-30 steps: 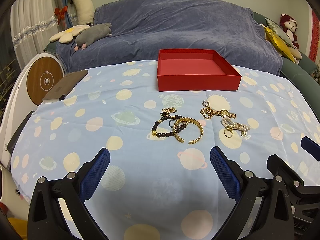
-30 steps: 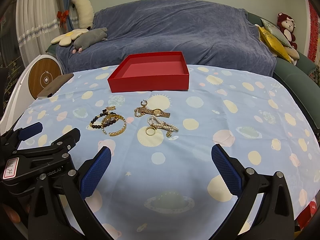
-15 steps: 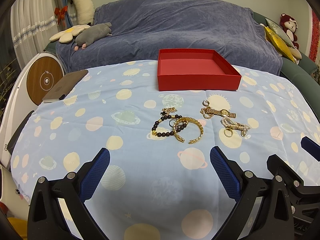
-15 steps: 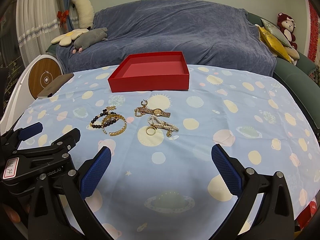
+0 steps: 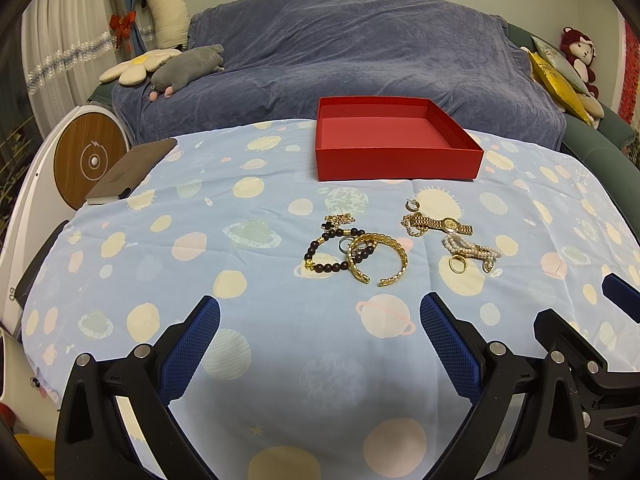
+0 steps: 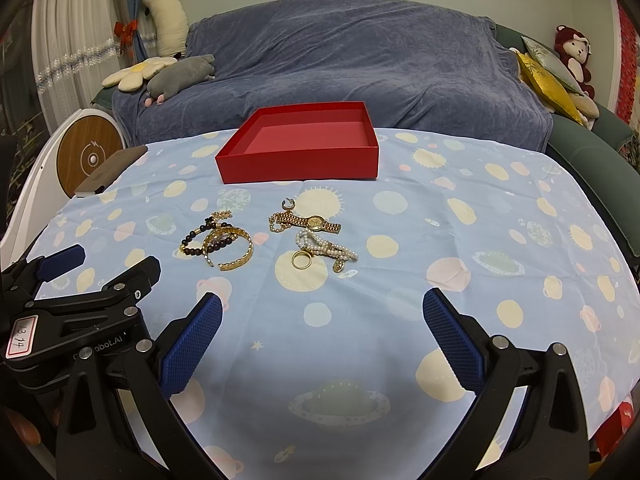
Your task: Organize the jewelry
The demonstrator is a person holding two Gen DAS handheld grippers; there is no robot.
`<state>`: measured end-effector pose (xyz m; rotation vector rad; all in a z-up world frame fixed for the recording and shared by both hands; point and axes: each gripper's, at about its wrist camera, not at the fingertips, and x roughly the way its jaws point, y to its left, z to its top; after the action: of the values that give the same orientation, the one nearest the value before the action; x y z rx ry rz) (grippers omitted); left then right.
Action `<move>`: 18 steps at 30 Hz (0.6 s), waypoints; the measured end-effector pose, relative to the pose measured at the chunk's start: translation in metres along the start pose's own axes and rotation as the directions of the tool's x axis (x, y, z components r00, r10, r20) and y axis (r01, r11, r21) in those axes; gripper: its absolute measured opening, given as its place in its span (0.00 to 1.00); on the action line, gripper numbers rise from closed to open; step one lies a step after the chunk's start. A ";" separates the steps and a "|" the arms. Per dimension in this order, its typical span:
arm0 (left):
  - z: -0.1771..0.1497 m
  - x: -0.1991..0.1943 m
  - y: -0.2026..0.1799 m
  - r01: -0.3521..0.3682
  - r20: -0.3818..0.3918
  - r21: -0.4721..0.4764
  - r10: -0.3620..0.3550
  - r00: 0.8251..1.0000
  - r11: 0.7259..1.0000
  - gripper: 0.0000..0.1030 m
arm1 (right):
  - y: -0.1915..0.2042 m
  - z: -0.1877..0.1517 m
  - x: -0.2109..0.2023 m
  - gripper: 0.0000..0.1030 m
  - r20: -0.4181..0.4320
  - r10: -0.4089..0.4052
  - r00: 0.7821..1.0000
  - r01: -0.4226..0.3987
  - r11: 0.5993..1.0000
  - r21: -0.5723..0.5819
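You are at the very start: nothing has been picked up, and all the jewelry lies loose on the counter (image 5: pixel 120 280) with its pale blue planet-print cloth. Your left hand-held gripper (image 5: pixel 320 344) hangs over the near edge with its blue pads wide apart and nothing between them; your right hand-held gripper (image 6: pixel 322 340) is likewise spread and holds nothing, just beside the left one.

The shallow square red cardboard box (image 5: pixel 396 160) sits toward the far edge of the counter, and its floor shows bare, with nothing in it. Between it and you, mid-counter, lie two clusters. On the left, the open gold cuff bangle (image 5: pixel 390 258) overlaps the dark beaded bracelet (image 5: pixel 326 256), with a small silver ring (image 5: pixel 343 245) and a fine gold chain (image 5: pixel 340 220) tangled against them. On the right lie the gold link wristwatch (image 6: pixel 314 222), the pearl bracelet (image 6: pixel 326 247), the plain gold ring (image 6: pixel 301 259) and a small silver hoop (image 6: pixel 287 204).

Your next move is likely a reach to one piece. The right-hand cluster is less tangled; take a piece lying free, closing low against the cloth, since thin rings and chains slip easily and the overlapping bangle may drag the beads along.
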<state>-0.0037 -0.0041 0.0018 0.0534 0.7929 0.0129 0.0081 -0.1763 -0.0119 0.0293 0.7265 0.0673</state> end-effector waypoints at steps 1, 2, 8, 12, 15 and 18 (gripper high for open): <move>0.000 0.000 0.000 0.000 0.000 0.000 0.000 1.000 1.000 0.95 | -0.002 0.000 0.000 0.95 0.000 0.001 1.000 -0.001 1.000 0.001; 0.000 0.000 0.000 0.001 0.001 0.000 -0.001 1.000 1.000 0.95 | 0.000 0.000 0.000 0.95 0.000 0.001 1.000 -0.001 1.000 0.001; -0.004 0.001 0.001 0.001 -0.001 -0.007 -0.001 1.000 1.000 0.95 | -0.001 0.001 0.000 0.95 0.000 -0.001 1.000 0.001 1.000 -0.001; -0.006 0.002 0.002 0.004 -0.003 -0.016 -0.004 1.000 1.000 0.95 | -0.001 0.001 0.000 0.95 -0.001 0.000 1.000 0.000 1.000 -0.003; -0.004 0.002 0.004 0.011 -0.013 -0.023 -0.012 1.000 1.000 0.95 | 0.003 -0.004 0.001 0.95 -0.001 -0.004 1.000 0.004 1.000 -0.011; -0.003 0.006 0.006 0.031 -0.033 -0.036 -0.033 0.999 0.999 0.95 | 0.008 -0.010 0.005 0.95 -0.003 -0.009 1.000 0.009 1.000 -0.017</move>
<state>-0.0018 0.0018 -0.0047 0.0068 0.8265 -0.0024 0.0046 -0.1679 -0.0224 0.0096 0.7288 0.0646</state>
